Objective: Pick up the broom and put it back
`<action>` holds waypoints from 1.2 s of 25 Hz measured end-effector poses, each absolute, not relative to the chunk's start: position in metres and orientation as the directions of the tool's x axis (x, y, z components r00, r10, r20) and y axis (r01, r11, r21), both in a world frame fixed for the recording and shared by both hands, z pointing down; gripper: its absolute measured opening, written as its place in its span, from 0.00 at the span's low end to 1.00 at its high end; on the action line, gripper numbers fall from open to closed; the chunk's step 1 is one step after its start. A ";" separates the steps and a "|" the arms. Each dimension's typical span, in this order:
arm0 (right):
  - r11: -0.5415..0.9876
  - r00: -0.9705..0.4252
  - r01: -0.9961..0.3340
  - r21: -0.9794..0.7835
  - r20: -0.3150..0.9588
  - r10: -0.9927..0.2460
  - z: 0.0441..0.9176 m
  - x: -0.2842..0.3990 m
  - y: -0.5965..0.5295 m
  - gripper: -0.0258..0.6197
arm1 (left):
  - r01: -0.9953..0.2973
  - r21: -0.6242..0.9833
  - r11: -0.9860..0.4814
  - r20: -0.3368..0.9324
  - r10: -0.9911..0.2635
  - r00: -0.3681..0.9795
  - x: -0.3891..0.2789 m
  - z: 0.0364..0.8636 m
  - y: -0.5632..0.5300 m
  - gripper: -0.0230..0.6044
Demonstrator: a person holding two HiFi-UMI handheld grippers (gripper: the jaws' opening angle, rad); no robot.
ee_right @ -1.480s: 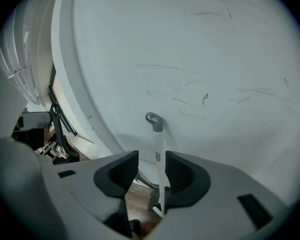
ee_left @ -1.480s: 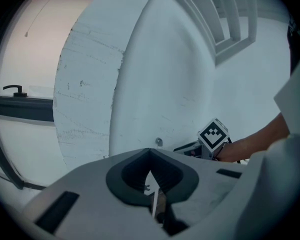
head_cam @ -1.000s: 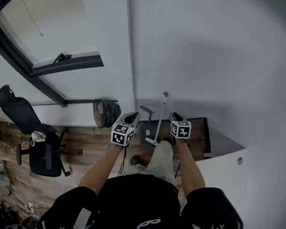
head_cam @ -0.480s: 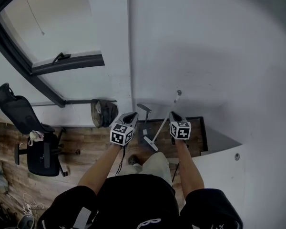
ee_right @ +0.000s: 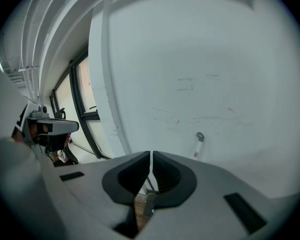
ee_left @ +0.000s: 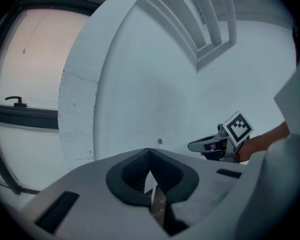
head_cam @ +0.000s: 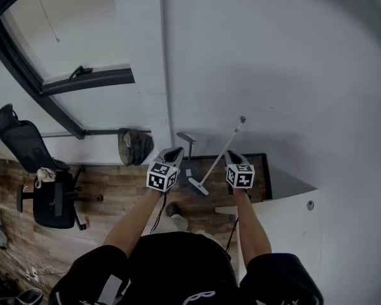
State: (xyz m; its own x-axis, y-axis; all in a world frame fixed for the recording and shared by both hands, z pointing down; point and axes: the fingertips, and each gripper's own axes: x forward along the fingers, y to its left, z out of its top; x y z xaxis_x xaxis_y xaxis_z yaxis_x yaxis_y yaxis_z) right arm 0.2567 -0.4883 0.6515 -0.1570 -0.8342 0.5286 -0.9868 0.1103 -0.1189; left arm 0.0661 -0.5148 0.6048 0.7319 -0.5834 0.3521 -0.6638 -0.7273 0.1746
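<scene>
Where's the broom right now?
In the head view, the broom leans against the white wall, low in the middle, between the left hand-held gripper and the right hand-held gripper.

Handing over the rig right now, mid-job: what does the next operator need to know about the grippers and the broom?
Left gripper: shut, empty.
Right gripper: jaws have just been closing; now shut, nothing between them.
Broom: leaning on the wall, head down, held by neither gripper.
Done: broom looks put back.
Left: probably only to draw both grippers away; check that the broom stands steady.
</scene>
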 end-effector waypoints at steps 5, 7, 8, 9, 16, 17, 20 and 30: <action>0.128 -0.173 -0.984 -0.123 0.511 -0.842 0.642 0.264 -0.457 0.09 | -0.675 0.159 -0.721 0.346 -0.599 0.722 0.075 0.596 -0.483 0.06; 0.141 -0.184 -0.982 -0.124 0.500 -0.846 0.636 0.265 -0.443 0.09 | -0.682 0.155 -0.715 0.343 -0.609 0.716 0.077 0.593 -0.468 0.06; 0.146 -0.188 -0.982 -0.124 0.496 -0.848 0.634 0.265 -0.435 0.09 | -0.685 0.152 -0.712 0.341 -0.613 0.713 0.078 0.591 -0.460 0.06; 0.150 -0.192 -0.981 -0.124 0.493 -0.849 0.632 0.266 -0.426 0.09 | -0.689 0.150 -0.709 0.339 -0.617 0.710 0.079 0.589 -0.451 0.06; 0.169 -0.209 -0.978 -0.126 0.475 -0.855 0.617 0.265 -0.364 0.09 | -0.706 0.137 -0.695 0.327 -0.641 0.695 0.074 0.574 -0.389 0.06; 0.172 -0.211 -0.977 -0.125 0.471 -0.856 0.615 0.264 -0.356 0.09 | -0.708 0.135 -0.693 0.327 -0.643 0.693 0.073 0.573 -0.381 0.06; 0.183 -0.221 -0.975 -0.125 0.459 -0.861 0.610 0.261 -0.330 0.09 | -0.710 0.129 -0.692 0.325 -0.647 0.690 0.071 0.571 -0.356 0.06; 0.187 -0.226 -0.974 -0.130 0.436 -0.871 0.604 0.256 -0.262 0.08 | -0.698 0.112 -0.707 0.323 -0.638 0.699 0.071 0.566 -0.294 0.06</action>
